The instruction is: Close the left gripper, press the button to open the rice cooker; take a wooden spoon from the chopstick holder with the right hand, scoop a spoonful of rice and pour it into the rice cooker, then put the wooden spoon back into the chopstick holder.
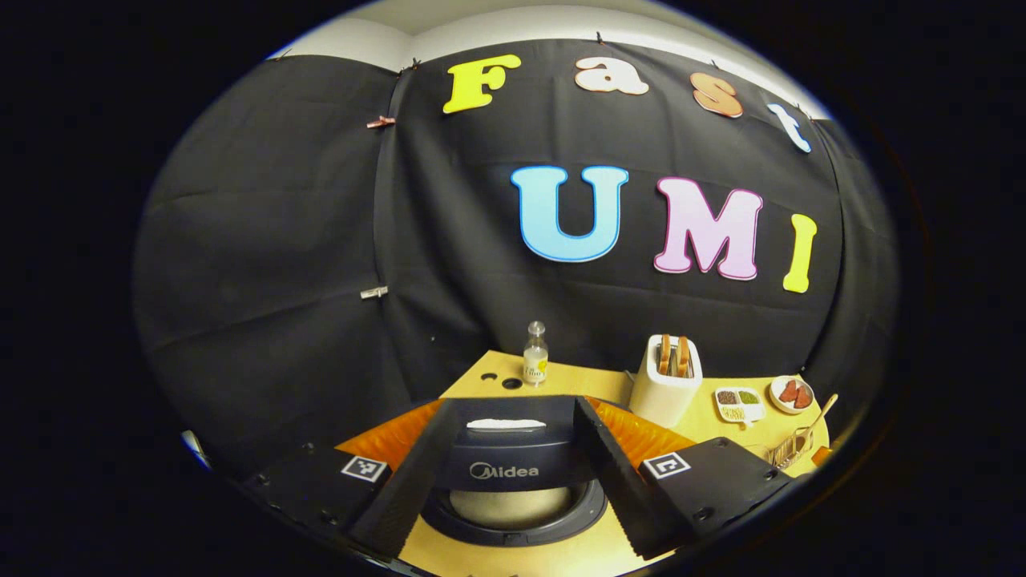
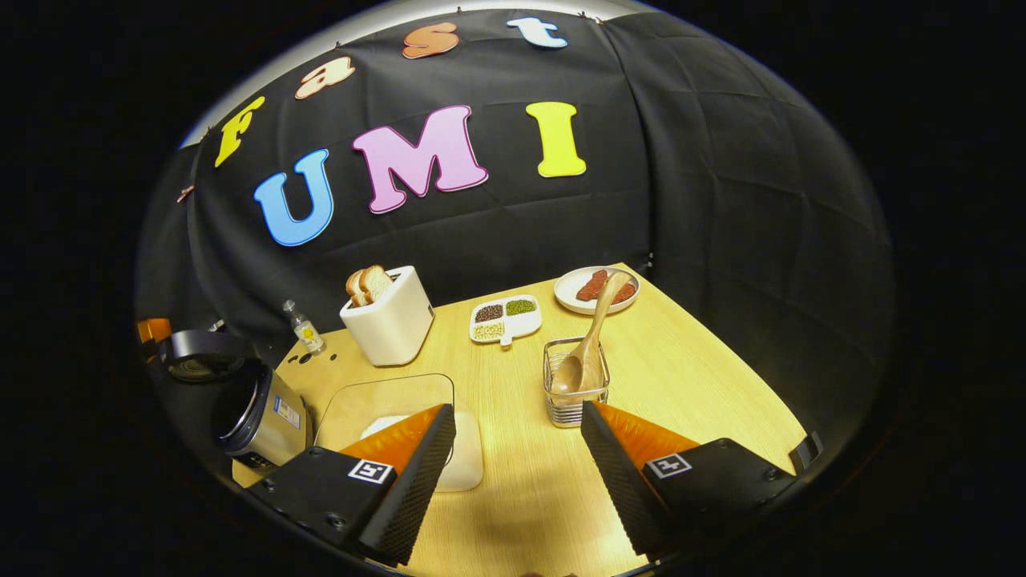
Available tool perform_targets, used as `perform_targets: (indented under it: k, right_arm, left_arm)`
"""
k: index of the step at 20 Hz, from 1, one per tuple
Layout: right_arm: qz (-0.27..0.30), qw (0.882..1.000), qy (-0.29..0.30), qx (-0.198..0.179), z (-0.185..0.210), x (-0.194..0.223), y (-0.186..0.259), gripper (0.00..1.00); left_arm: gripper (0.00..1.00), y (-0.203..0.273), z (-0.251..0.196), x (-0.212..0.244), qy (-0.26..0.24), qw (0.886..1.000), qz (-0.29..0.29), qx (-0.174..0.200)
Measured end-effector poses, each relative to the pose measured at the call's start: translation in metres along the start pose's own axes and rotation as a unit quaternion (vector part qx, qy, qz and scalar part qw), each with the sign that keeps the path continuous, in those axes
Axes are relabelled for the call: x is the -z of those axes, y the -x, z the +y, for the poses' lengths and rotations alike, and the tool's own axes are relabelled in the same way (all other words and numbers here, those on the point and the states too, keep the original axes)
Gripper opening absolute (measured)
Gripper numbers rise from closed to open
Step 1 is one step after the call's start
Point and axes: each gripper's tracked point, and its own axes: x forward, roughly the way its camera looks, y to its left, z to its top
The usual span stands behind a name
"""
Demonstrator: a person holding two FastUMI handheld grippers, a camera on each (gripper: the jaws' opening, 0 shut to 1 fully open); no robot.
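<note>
Left gripper view: left gripper [image 1: 513, 481] spread wide above the rice cooker [image 1: 513, 489] (lid raised). Right gripper [image 2: 517, 481] — also wide open, empty — faces the wooden spoon [image 2: 585, 344], upright in the chopstick holder [image 2: 574, 405], handle presented for pickup.

**Black cloth booth, pale wood tabletop**

We see a black cloth wall [image 2: 721, 200] clipped up in creased panels behind a light wooden tabletop [image 2: 681, 377]. Above the cloth, a strip of pale wall [image 1: 385, 36] shows, softly lit.
</note>
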Motion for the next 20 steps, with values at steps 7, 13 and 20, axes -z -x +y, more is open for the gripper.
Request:
perform_targets:
  k: [7,13,20]
  right_arm:
    - [0.018,1.0,0.018,-0.007,-0.007,0.01,0.004,0.99]
    - [0.03,0.999,0.033,-0.016,-0.003,0.012,0.003,0.99]
    - [0.04,0.997,0.056,-0.035,0.015,0.017,-0.003,0.99]
  left_arm:
    - [1.0,-0.006,0.002,0.082,-0.005,0.998,0.057,0.002]
    - [1.0,-0.011,0.001,0.112,-0.015,0.998,0.052,0.007]
    - [1.0,-0.013,-0.001,0.124,-0.017,0.998,0.061,0.001]
